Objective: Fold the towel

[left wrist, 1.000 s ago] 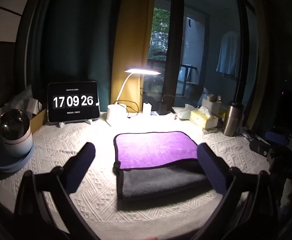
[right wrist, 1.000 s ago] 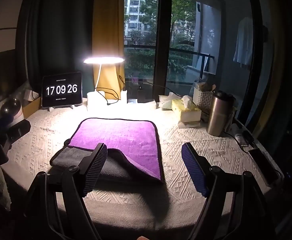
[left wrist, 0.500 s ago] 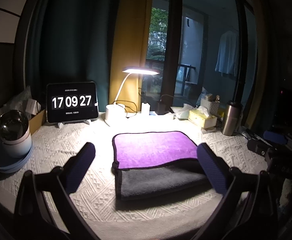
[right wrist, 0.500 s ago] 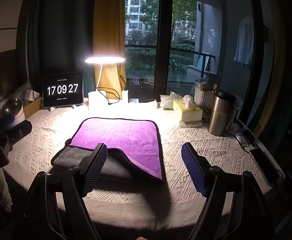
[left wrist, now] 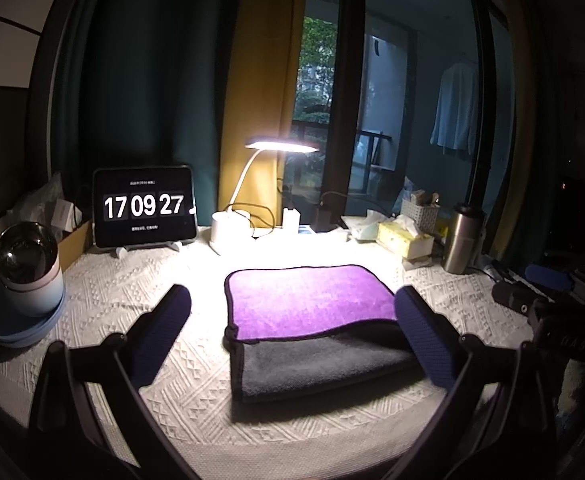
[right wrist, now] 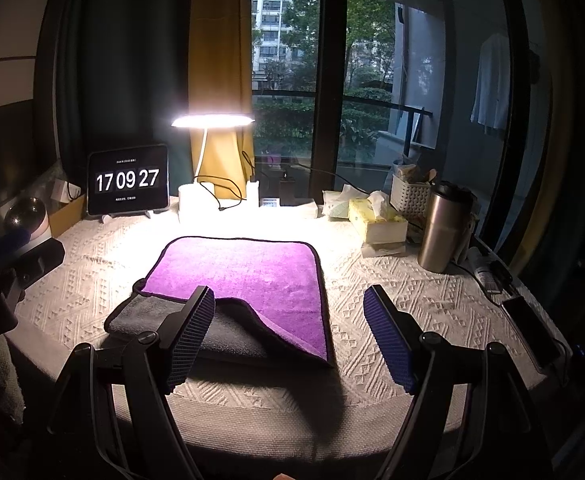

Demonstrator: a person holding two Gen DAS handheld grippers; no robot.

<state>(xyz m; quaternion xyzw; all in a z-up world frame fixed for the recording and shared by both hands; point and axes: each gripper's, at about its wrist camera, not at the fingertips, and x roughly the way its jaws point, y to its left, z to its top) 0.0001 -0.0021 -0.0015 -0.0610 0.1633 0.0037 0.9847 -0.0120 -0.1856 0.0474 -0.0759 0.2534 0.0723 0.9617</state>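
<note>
A towel, purple on one side and grey on the other, lies folded on the white patterned tablecloth in the left wrist view (left wrist: 312,308) and in the right wrist view (right wrist: 244,276). The purple layer lies on top; the grey under layer sticks out at the near edge, and the purple near right corner droops over it. My left gripper (left wrist: 292,332) is open and empty, held above the table on the near side of the towel. My right gripper (right wrist: 290,332) is open and empty, hovering over the towel's near right corner.
A lit desk lamp (right wrist: 212,122) and a tablet clock (right wrist: 128,180) stand at the back. A tissue box (right wrist: 376,220), basket and steel tumbler (right wrist: 442,228) stand at the right, a phone (right wrist: 532,328) at the right edge. A round bowl-like device (left wrist: 28,268) sits left.
Both grippers stay open and empty. The views have shifted only slightly; the towel has not moved. The clock went from 17:09:26 to 17:09:27.
</note>
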